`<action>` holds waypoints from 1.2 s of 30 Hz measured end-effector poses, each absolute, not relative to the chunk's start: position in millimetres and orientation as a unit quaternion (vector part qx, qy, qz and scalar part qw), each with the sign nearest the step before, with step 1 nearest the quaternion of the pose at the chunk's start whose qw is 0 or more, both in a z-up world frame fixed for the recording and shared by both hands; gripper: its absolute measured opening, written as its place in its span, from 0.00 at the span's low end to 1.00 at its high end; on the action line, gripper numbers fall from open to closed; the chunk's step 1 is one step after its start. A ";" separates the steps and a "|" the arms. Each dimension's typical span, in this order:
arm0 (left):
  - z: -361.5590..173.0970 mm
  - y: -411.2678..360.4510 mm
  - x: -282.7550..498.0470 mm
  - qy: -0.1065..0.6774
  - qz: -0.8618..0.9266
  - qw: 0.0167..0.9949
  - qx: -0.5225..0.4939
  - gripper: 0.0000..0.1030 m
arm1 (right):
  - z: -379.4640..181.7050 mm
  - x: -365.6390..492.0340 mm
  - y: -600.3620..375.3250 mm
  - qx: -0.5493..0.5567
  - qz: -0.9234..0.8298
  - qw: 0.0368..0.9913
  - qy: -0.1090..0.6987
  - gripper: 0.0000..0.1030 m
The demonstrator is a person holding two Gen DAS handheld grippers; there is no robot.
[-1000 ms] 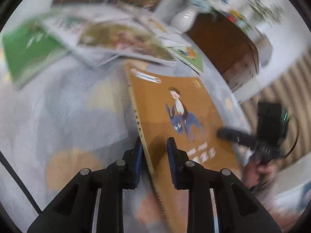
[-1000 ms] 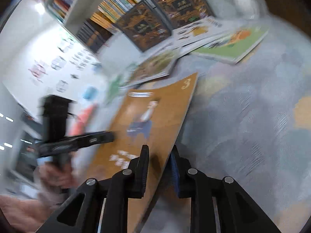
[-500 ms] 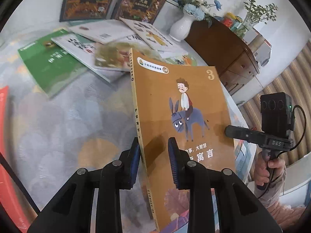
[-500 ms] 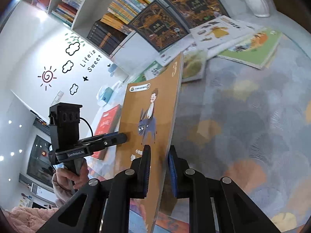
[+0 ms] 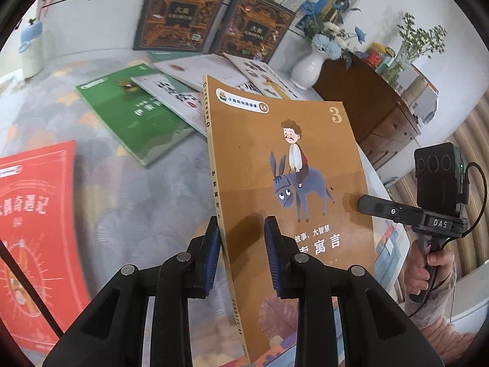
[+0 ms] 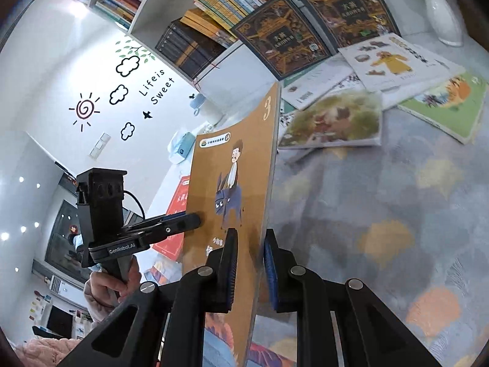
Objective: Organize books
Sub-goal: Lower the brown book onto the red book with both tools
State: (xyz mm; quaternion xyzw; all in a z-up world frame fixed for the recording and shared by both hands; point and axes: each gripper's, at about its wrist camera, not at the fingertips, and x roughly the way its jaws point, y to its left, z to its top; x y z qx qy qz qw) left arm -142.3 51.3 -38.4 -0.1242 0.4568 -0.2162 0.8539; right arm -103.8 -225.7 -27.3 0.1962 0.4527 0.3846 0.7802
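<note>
An orange-brown picture book (image 5: 290, 159) with a man on a donkey and a "3" on its cover stands nearly upright above the carpet, held from both sides. My left gripper (image 5: 241, 226) grips its spine edge; its jaws are opening slightly with the book between them. My right gripper (image 6: 250, 234) is shut on the opposite long edge of the same book (image 6: 232, 165). In the left wrist view the right gripper (image 5: 360, 203) reaches the cover from the right, held by a hand. In the right wrist view the left gripper (image 6: 195, 221) comes in from the left.
Several books lie scattered on the patterned carpet (image 5: 137, 202): a green one (image 5: 137, 113), a red one (image 5: 33, 220), picture books (image 6: 336, 119). Two dark ornate books (image 5: 180, 12) lean against a full bookshelf (image 6: 214, 9). A white vase (image 5: 305, 67) stands beside a wooden cabinet (image 5: 366, 107).
The orange book has been raised from lying flat on the carpet to nearly upright. Both grippers rose with it, still on its two edges, and the scattered books now sit farther away.
</note>
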 end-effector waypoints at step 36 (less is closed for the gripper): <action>-9.8 264.8 -167.6 0.414 -0.053 0.898 -0.140 0.28 | -22.3 -79.6 20.7 0.130 0.491 0.715 0.480 0.15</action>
